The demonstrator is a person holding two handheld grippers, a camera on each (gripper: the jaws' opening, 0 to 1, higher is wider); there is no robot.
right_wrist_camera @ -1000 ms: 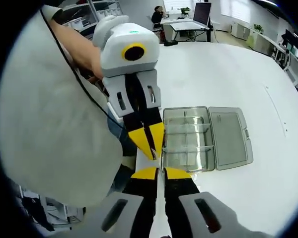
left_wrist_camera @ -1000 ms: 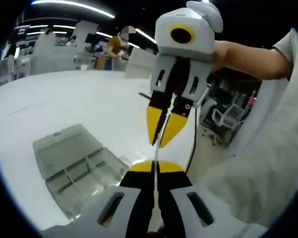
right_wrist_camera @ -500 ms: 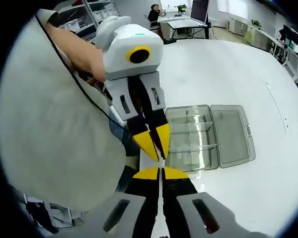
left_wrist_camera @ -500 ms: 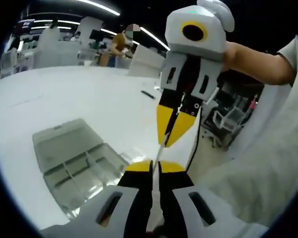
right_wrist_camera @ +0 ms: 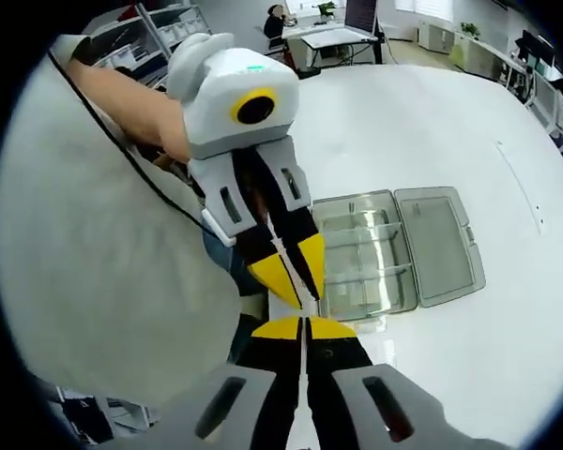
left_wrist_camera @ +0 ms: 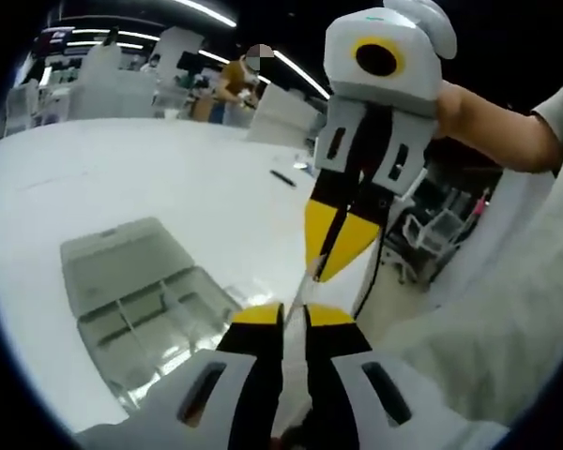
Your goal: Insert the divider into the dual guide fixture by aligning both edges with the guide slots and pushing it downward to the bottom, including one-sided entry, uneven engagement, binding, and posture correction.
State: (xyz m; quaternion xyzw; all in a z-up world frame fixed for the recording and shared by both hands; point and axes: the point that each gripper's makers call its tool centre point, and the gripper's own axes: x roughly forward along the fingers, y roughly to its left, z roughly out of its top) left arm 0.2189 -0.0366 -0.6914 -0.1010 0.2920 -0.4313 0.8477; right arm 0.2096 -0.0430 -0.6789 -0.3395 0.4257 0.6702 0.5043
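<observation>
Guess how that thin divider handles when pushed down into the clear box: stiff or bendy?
Probably bendy: the divider shows as a thin sliver between the left gripper and right gripper. Likely light. Clear plastic box might slide on the smooth table.

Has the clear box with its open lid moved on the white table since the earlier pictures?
Cannot tell. The clear box has shifted slightly in both views, but the white table shifts with it, so the cameras moved. Its place on the table looks unchanged.

Open clear box (right_wrist_camera: pixel 394 251) on white table (right_wrist_camera: pixel 432 131)
</observation>
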